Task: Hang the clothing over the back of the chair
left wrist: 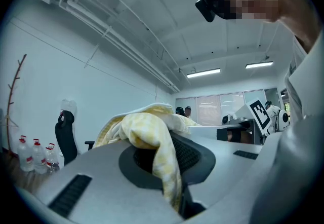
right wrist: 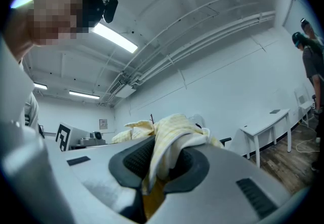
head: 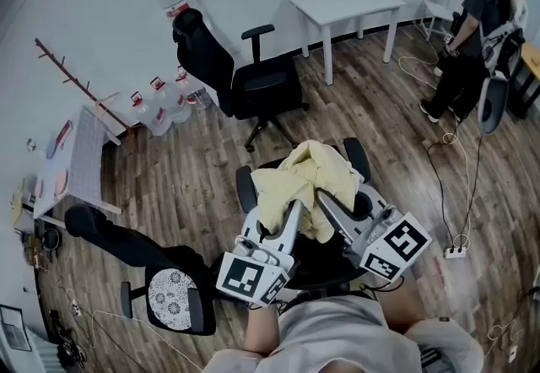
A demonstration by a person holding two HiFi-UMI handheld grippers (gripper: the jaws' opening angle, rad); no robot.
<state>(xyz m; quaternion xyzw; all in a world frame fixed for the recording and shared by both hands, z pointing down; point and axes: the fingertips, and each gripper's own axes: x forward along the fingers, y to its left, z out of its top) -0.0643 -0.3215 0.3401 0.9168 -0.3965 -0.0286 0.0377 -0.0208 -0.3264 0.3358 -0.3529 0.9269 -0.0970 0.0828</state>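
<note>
A pale yellow garment (head: 305,179) hangs bunched between both grippers, over a black office chair (head: 358,159) whose armrests show on either side of it. My left gripper (head: 293,209) is shut on the cloth's left part, and my right gripper (head: 324,199) is shut on its right part. In the left gripper view the yellow garment (left wrist: 148,133) drapes over the dark pads and runs down between the jaws of the left gripper (left wrist: 169,159). In the right gripper view a fold of the garment (right wrist: 172,134) is pinched in the right gripper (right wrist: 158,166). Both grippers point level.
A second black office chair (head: 253,80) stands ahead by the wall, and a third chair (head: 139,266) is at lower left. There is a white table (head: 346,2) at the back, water bottles (head: 164,105) and a low table (head: 80,162) at left, people (head: 477,29) at far right, and a power strip (head: 456,251) with cables on the floor.
</note>
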